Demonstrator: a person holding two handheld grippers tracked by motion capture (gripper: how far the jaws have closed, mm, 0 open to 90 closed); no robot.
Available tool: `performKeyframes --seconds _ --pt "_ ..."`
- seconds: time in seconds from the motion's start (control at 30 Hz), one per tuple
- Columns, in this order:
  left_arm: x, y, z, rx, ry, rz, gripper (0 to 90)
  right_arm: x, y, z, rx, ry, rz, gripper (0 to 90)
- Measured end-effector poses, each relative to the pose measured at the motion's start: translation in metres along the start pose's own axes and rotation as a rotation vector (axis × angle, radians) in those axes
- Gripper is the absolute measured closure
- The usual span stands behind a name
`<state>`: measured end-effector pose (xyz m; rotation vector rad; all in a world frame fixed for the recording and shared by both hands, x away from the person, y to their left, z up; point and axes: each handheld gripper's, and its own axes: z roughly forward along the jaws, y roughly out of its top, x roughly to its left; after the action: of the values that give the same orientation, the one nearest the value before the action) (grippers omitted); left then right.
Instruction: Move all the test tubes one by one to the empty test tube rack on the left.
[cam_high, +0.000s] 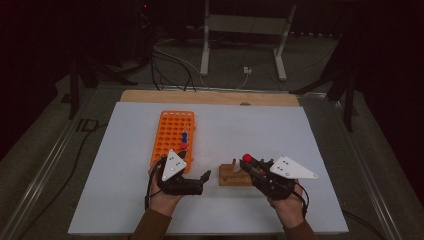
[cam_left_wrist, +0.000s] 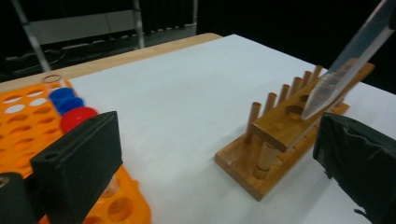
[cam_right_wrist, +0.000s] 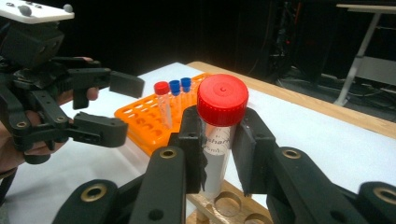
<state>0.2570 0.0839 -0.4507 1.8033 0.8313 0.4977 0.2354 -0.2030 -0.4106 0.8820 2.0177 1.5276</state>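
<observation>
Surface: white sheet (cam_high: 280, 130) over a wooden table, dark room behind with metal stand legs; we see wide free sheet on the far side and to the right.
Thing in hand: clear plastic tube with a red screw cap (cam_right_wrist: 219, 135), held just under the cap by our right gripper (cam_right_wrist: 219, 140), whose two black jaws are pressed on its sides.
Tube axis: it leans, cap toward the right gripper and pointed tip (cam_left_wrist: 310, 112) down at a hole in the top board of the small brown wooden rack with pegs (cam_high: 235, 176).
Key relation: the rack sits directly below and in front of the right gripper; in the left gripper view the tip is at the rim of a hole, but we cannot tell if it is already inside.
Next move, as we judge: bring the tube more upright, then lower it along its own axis.
Left gripper (cam_high: 202, 181): jaws apart, holding nothing, just left of the rack.
Other neighbour: orange plastic grid rack (cam_high: 172, 135) with red and blue capped tubes (cam_high: 184, 140), apart from the wooden rack, not in the way.
Edge: the wooden rack is near the front of the sheet.
</observation>
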Motion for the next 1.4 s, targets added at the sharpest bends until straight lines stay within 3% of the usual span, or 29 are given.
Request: performKeyframes --seconds 0.37,0.57,0.67,0.93,1.07,1.4 --pt "-0.023 0.003 0.009 0.032 -0.121 0.065 5.0 0.014 -0.002 0.009 0.039 0.067 -0.018 74.2" --pt "-0.037 0.004 0.013 0.037 -0.153 0.102 9.4 0.024 -0.005 0.016 0.061 0.100 -0.036 74.1" --pt "-0.042 0.003 0.013 0.034 -0.163 0.118 18.3 0.026 -0.005 0.017 0.065 0.108 -0.036 74.1" --pt "-0.050 0.004 0.012 0.022 -0.177 0.172 52.8 0.027 -0.006 0.019 0.071 0.132 -0.022 74.1" --pt "-0.050 0.004 0.013 0.028 -0.195 0.175 66.4 0.028 -0.006 0.020 0.074 0.141 -0.021 74.1" --pt "-0.049 0.004 0.012 0.020 -0.203 0.170 72.1 0.028 -0.007 0.021 0.080 0.158 -0.018 74.1"
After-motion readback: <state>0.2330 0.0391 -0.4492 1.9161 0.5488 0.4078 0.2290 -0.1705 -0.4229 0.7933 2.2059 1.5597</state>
